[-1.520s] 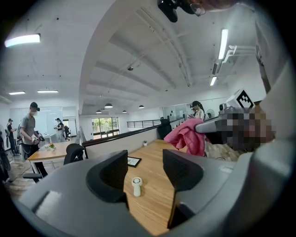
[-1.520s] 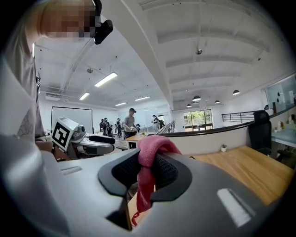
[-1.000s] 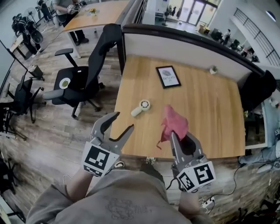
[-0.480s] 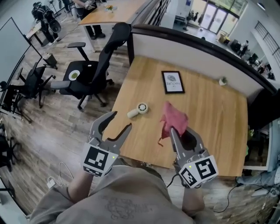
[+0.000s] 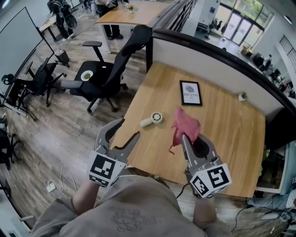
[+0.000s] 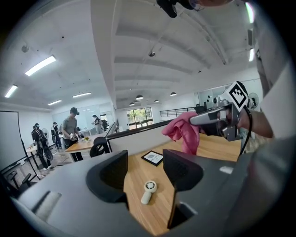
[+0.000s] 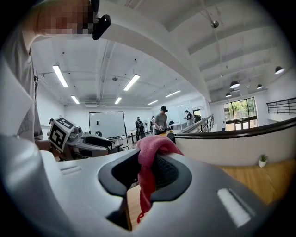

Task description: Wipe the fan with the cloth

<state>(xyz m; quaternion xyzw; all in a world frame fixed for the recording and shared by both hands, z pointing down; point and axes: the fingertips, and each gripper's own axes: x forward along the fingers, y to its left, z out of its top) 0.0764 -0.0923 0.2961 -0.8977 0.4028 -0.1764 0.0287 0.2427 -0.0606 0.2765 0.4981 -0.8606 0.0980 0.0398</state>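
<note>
A small white handheld fan (image 5: 152, 119) lies flat on the wooden table (image 5: 222, 134), near its left edge. My left gripper (image 5: 129, 128) is open and empty; it hovers at the table's near left corner, short of the fan. In the left gripper view the fan (image 6: 149, 190) shows between the spread jaws, some way ahead. My right gripper (image 5: 193, 137) is shut on a pink cloth (image 5: 186, 125), which bunches above the jaws and hangs down over the table, right of the fan. In the right gripper view the cloth (image 7: 150, 162) drapes between the pads.
A black-framed picture (image 5: 190, 92) lies flat behind the fan. A small potted plant (image 5: 242, 96) sits at the far right by the dark-topped partition (image 5: 208, 46). A black office chair (image 5: 108, 69) stands left of the table. People stand at a distant desk (image 5: 129, 11).
The head view has shifted, so the table and fan sit slightly lower and further right in it. Both grippers keep their pose, and the cloth stays held.
</note>
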